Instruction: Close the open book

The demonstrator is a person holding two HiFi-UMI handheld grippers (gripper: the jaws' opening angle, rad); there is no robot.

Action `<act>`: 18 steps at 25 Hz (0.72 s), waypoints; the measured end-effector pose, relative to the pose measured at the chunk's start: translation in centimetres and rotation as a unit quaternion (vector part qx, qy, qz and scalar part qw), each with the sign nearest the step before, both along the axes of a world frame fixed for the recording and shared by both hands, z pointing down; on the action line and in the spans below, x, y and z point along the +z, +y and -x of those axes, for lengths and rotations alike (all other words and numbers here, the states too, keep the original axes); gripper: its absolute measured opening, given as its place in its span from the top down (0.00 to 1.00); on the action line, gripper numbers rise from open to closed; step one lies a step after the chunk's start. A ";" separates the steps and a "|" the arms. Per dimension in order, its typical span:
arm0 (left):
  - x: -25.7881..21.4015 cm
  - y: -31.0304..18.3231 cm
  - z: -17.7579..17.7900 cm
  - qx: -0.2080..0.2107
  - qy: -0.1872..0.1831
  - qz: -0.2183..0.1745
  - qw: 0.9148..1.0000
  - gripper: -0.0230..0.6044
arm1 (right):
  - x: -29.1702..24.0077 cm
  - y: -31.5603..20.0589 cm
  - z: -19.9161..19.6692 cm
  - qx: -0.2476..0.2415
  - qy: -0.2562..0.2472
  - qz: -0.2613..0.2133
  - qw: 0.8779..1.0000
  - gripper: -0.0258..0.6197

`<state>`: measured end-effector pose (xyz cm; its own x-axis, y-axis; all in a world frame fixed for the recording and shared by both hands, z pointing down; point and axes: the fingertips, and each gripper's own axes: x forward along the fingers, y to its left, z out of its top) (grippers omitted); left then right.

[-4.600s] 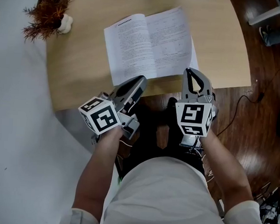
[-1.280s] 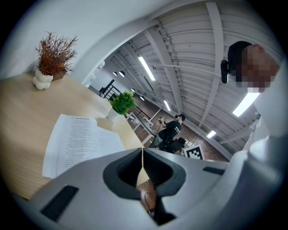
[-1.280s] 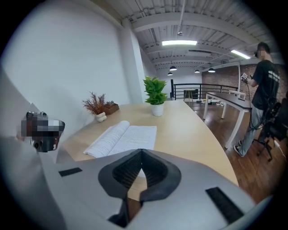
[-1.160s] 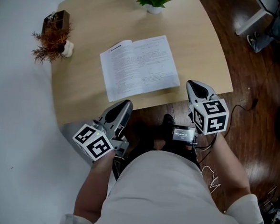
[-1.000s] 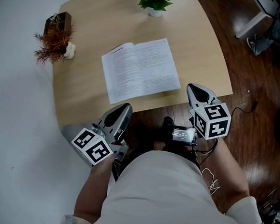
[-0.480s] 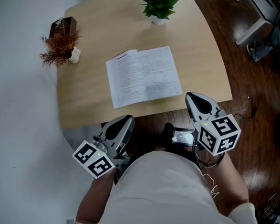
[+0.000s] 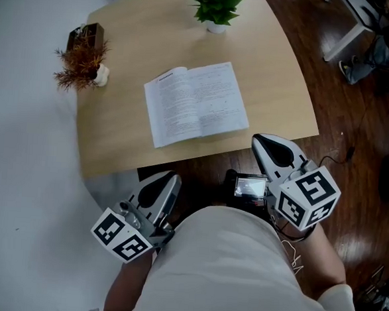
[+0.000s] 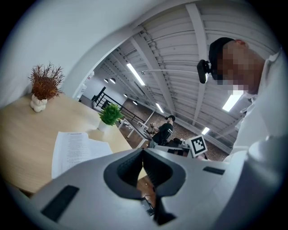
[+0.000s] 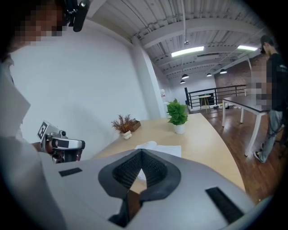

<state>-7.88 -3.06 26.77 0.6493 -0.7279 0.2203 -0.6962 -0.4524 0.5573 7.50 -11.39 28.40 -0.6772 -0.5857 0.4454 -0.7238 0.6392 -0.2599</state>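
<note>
Book (image 7: 197,104) lies open and flat on the table (image 7: 116,133) in the head view. Left gripper (image 7: 171,178) and right gripper (image 7: 256,140) sit off the near table edge, clear of the book. Left gripper view: jaws closed tip to tip, nothing held. Right gripper view: jaws likewise closed and empty, book on the table beyond them.

Open book (image 7: 195,104) — white pages up, flat on the table.
</note>
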 end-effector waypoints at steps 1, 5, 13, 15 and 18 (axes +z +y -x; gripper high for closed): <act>-0.2 0.2 0.1 -0.002 0.000 -0.002 1.000 0.97 | -0.3 0.3 0.0 -0.003 0.000 -0.004 1.000 0.96; -1.1 0.8 0.4 -0.004 -0.001 -0.011 1.000 0.97 | -1.5 1.3 0.1 -0.011 0.002 -0.022 1.000 0.96; -1.4 1.1 0.0 0.000 0.002 -0.013 1.000 0.97 | -3.1 1.7 0.3 -0.014 0.007 -0.048 0.999 0.96; -1.5 1.2 -0.2 0.003 0.002 -0.013 1.000 0.97 | -3.2 1.7 0.2 -0.013 0.008 -0.048 0.999 0.96; -1.6 1.3 -0.4 0.004 0.003 -0.013 1.000 0.97 | -3.2 1.8 -0.1 -0.012 0.011 -0.048 0.999 0.96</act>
